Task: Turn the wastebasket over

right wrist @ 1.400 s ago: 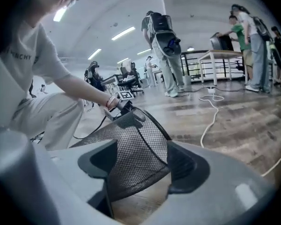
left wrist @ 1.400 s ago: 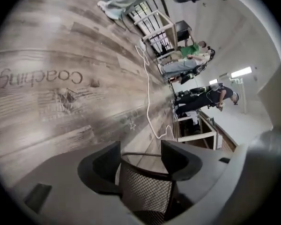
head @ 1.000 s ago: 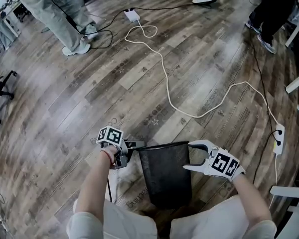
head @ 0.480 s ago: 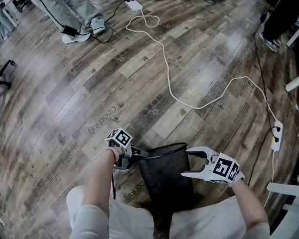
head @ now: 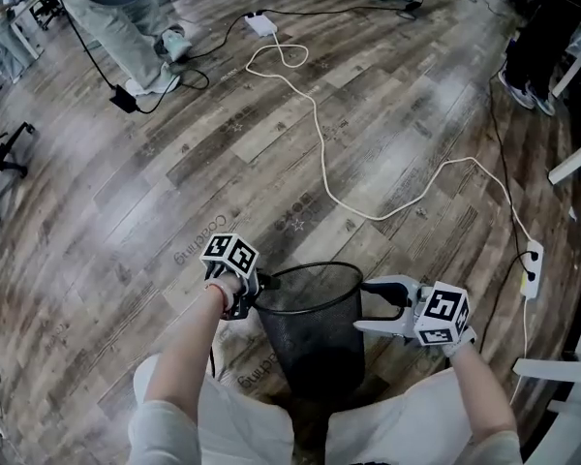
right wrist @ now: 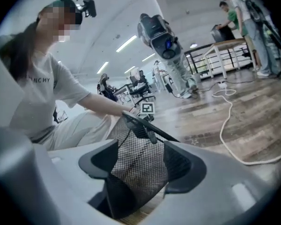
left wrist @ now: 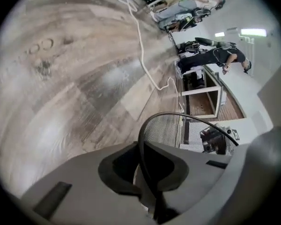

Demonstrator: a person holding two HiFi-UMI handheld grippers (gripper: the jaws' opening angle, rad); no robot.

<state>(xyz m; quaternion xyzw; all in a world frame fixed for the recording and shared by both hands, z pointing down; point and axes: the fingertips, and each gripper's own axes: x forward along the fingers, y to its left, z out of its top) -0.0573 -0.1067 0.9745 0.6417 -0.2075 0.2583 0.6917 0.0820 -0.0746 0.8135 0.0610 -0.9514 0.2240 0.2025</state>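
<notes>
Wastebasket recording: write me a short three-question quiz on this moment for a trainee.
1. True or false: the wastebasket has its opening facing up.
2. Its wall is: A solid plastic; B black wire mesh; C woven wicker.
3. What lies between the tongs of the right gripper, and do they press on it?
Key: 1 true. 2 B. 3 The basket's mesh wall; the tongs stand apart and do not press on it.

Robotics lab: a humanoid robot (right wrist: 165, 46) stands beyond the white cable (right wrist: 223, 125) on the plank floor (right wrist: 257, 111), with desks (right wrist: 225, 44) beside that robot.
</notes>
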